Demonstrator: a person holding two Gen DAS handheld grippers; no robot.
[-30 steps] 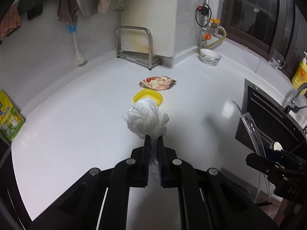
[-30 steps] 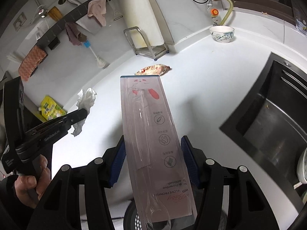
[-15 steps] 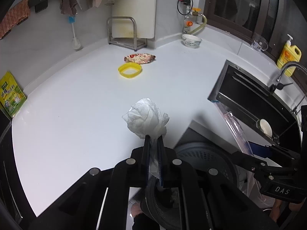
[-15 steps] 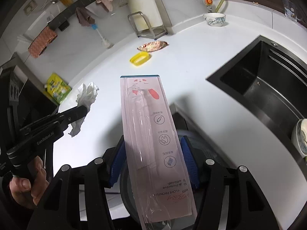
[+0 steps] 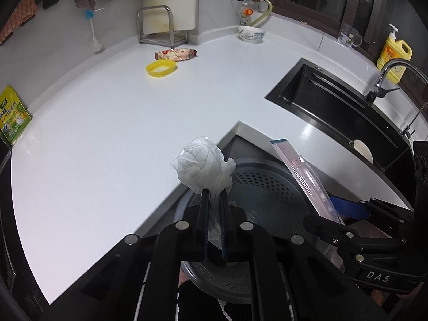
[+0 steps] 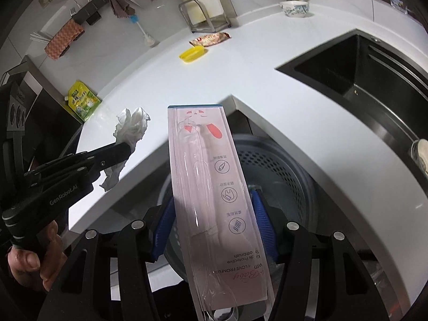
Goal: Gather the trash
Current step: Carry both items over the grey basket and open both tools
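My left gripper (image 5: 214,195) is shut on a crumpled white tissue (image 5: 203,168), held over the rim of a grey perforated bin (image 5: 267,187) below the counter's corner. My right gripper (image 6: 214,214) has its blue pads closed on the sides of a pink toothbrush package (image 6: 211,187), also above the bin (image 6: 281,165). From the right wrist, the left gripper (image 6: 120,149) and its tissue (image 6: 131,125) show at the left. A yellow lid (image 5: 161,67) and a snack wrapper (image 5: 176,53) lie far back on the white counter.
A black sink (image 5: 334,101) with a faucet (image 5: 388,75) lies to the right, a yellow soap bottle (image 5: 394,53) behind it. A bowl (image 5: 251,33) and a metal rack (image 5: 160,26) stand at the back wall. A green packet (image 5: 12,117) leans at the left edge.
Both grippers have drawn back from the counter and sunk a little, so the grey bin now lies under them. The tissue and the package stay gripped as before.
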